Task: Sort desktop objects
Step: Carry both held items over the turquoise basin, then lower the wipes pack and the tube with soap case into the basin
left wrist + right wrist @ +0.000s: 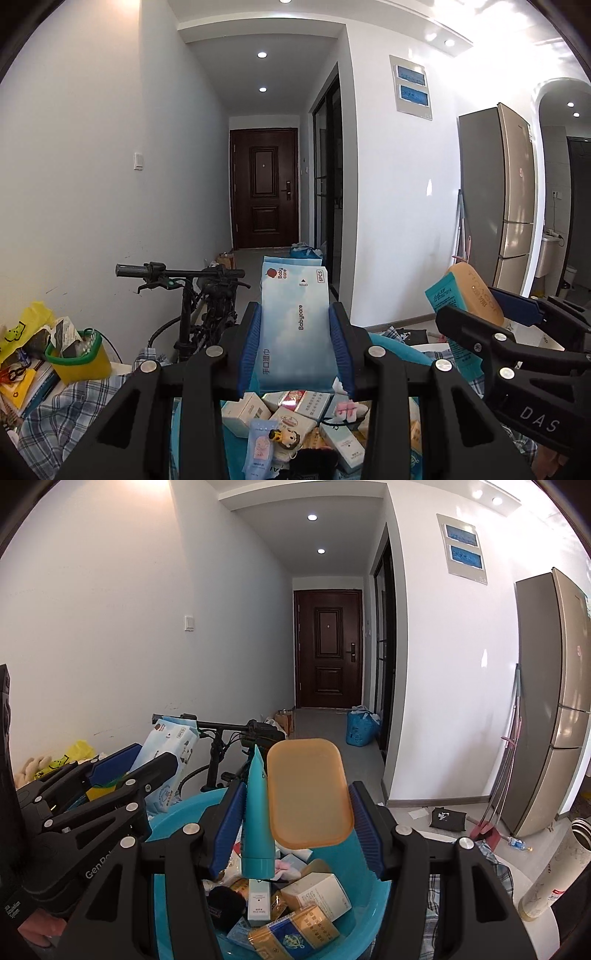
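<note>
Wet wipes pack [295,325], pale blue with "Babycare" print, sits clamped between the blue pads of the left gripper [295,328], its jaws pressed on both long edges and the pack held up above the teal basin [373,897]. Just beside it, the right gripper [295,819] has its jaws clamped on 2 things at once: an orange soap case [308,794] and a teal tube [256,823] standing cap-down against its left pad. Below both grippers, the basin is heaped with small cartons [314,891], a gold-wrapped pack [291,936] and a little doll figure [286,437]. The basin rests on a checked cloth [62,410]. Further out stand a yellow tub with a green rim [79,354], a bicycle [199,295] against the wall, and a fridge [554,701].
</note>
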Tool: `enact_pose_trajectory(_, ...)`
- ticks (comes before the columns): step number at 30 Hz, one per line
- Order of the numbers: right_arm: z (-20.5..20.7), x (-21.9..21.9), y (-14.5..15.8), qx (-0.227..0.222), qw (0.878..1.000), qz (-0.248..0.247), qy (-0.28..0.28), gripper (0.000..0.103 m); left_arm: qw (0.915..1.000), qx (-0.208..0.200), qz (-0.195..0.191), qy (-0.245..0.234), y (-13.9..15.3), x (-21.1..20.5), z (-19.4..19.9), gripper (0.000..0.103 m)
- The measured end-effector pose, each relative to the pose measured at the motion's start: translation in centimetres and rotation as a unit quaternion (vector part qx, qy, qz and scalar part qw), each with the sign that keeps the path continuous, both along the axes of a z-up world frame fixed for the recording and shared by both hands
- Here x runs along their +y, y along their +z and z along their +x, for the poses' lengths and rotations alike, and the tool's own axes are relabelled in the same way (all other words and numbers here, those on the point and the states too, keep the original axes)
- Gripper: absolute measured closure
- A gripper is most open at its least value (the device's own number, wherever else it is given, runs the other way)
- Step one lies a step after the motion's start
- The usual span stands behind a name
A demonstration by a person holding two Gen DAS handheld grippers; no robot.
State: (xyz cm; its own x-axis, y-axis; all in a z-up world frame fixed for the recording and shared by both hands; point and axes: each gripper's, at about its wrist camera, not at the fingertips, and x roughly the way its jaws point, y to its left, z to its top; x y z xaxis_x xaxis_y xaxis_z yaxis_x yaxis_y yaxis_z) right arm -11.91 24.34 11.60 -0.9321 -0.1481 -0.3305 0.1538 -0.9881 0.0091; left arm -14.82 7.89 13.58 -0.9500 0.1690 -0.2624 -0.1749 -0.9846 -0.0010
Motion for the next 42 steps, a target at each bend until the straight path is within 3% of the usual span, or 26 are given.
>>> enact_pose_trajectory(3, -2.0, -0.1, -0.4, 0.003, 1.000, 0.006, -0.010, 0.047, 0.9997, 0.002, 0.020, -0.011, 0.2, 0.0, -2.1, 0.064)
enact_pose_trajectory(8, -4.2, -0.7, 0.3, 0.016, 1.000, 0.021, -0.013, 0.047, 0.9998, 0.018, 0.004, -0.003, 0.5, 0.1, -4.9, 0.064)
enact_pose_trajectory(12, -5.5, -0.8, 1.5, 0.013, 1.000, 0.006, -0.009, 0.047, 0.9995, 0.001, 0.032, -0.006, 1.0, -1.0, -6.8, 0.064)
enact_pose_trajectory(17, -6.5, -1.1, 2.3, 0.006, 1.000, 0.007, -0.005, 0.047, 0.9999, -0.003, 0.016, -0.002, 1.9, -1.1, -7.1, 0.064)
enact_pose_trajectory(19, -6.9, -1.2, 2.5, -0.009, 1.000, 0.009, -0.002, 0.047, 0.9992, -0.040, 0.002, 0.004, 2.0, -0.8, -7.9, 0.064)
enact_pose_trajectory(22, -8.7, -1.2, 2.3, -0.078, 0.997, 0.008, 0.006, 0.047, 0.9939, -0.108, -0.008, 0.020, 1.6, -0.6, -9.1, 0.064)
enact_pose_trajectory(25, -10.0, -1.2, 1.4, -0.163, 0.986, 0.003, 0.014, 0.047, 0.9802, -0.194, -0.009, 0.037, 0.7, -1.0, -10.8, 0.064)
enact_pose_trajectory(29, -11.2, -1.4, 0.6, -0.232, 0.972, 0.026, 0.007, 0.047, 0.9545, -0.293, 0.002, 0.058, -0.5, -2.0, -12.1, 0.064)
enact_pose_trajectory(31, -11.5, -1.5, 0.3, -0.260, 0.965, 0.034, 0.010, 0.047, 0.9499, -0.309, 0.001, 0.047, -0.6, -2.0, -12.2, 0.064)
enact_pose_trajectory(34, -11.9, -1.6, 0.0, -0.290, 0.956, 0.042, 0.014, 0.047, 0.9515, -0.302, -0.024, 0.053, 0.0, -1.6, -11.8, 0.064)
enact_pose_trajectory(42, -11.9, -0.7, 0.9, -0.285, 0.958, 0.030, 0.002, 0.047, 0.9544, -0.293, -0.021, 0.053, 1.6, -2.2, -11.6, 0.064)
